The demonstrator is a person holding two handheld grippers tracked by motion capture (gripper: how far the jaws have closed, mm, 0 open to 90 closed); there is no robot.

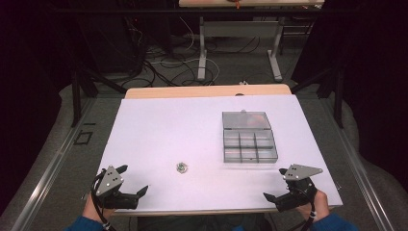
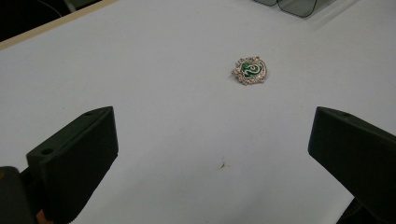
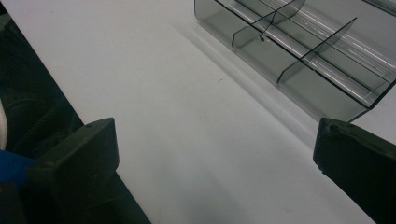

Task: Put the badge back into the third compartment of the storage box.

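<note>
A small green and silver badge lies flat on the white table top, near the front middle. My left gripper rests at the front left corner, open, nothing between its jaws. Seen from the left gripper view, the badge lies ahead and a little right of the wide-apart jaws. A clear grey compartment box with its lid folded back sits right of centre. At the front right edge my right gripper stands open and empty; the box is ahead on its right.
The table's front edge runs close along the right gripper's left jaw. Beyond the far edge are a second table's legs and loose cables on the floor. Metal rails flank the table.
</note>
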